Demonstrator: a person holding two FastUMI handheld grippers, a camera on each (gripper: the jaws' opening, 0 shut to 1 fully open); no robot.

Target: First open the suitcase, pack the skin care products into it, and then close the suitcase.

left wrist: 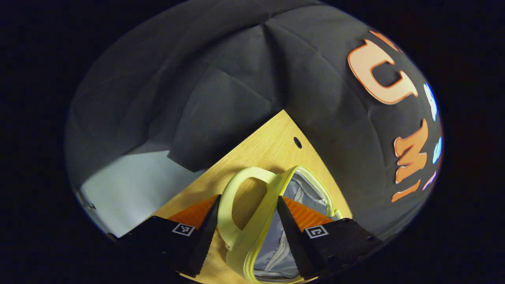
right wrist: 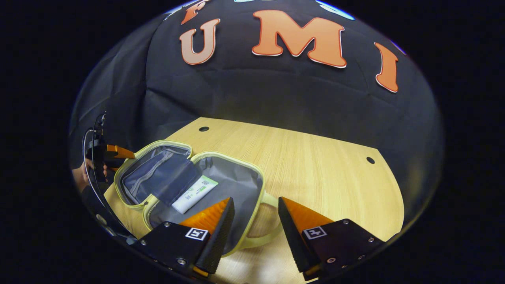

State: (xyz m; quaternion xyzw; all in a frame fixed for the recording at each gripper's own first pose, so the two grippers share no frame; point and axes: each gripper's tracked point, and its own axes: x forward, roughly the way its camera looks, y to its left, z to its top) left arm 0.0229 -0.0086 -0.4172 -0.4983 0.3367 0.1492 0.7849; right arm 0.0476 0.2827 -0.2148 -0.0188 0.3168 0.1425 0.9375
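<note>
Case (right wrist: 221, 185) lying open at lower left on table (right wrist: 315, 165), tube (right wrist: 194, 194) inside; left gripper (left wrist: 247, 221) spread around handle (left wrist: 240, 205), unclamped; right gripper (right wrist: 255, 221) wide, empty.

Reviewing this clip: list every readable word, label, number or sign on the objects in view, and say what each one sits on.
Tube lying in the open suitcase: a white and green printed label, too small and blurred to read.
Left gripper: square black-and-white marker tiles, patterns only, no words.
Right gripper: the same kind of marker tiles, no words.
Suitcase shell, handle and wooden table: no text that I can make out.
</note>
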